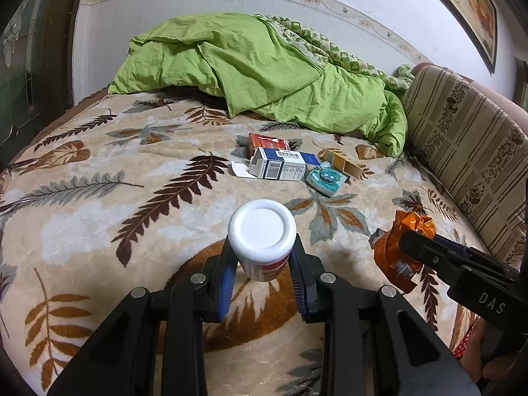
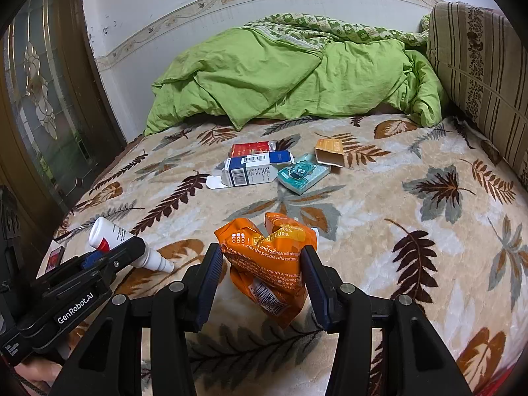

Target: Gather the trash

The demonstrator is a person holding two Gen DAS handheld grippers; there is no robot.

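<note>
Fingers of my left gripper [image 1: 262, 260] clamp a white bottle [image 1: 262, 234], its long axis along the fingers, base outward. Right gripper [image 2: 260, 270] pinches a crumpled orange wrapper [image 2: 269, 257]; both loads hang clear of the bed [image 2: 379, 231]. Remaining trash lies ahead, well apart: blue-white box [image 2: 252, 168], red packet [image 2: 250, 148], teal pack [image 2: 302, 173], tan box [image 2: 330, 151]. Right gripper looks slightly nearer.

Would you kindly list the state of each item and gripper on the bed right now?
left gripper: shut on the white bottle, bottom end toward the camera
right gripper: shut on the crumpled orange packet
blue-and-white carton: lying on its side, end flap open
tan box: lying down, end open
red box: lying flat
teal pack: lying flat
green duvet: rumpled
</note>
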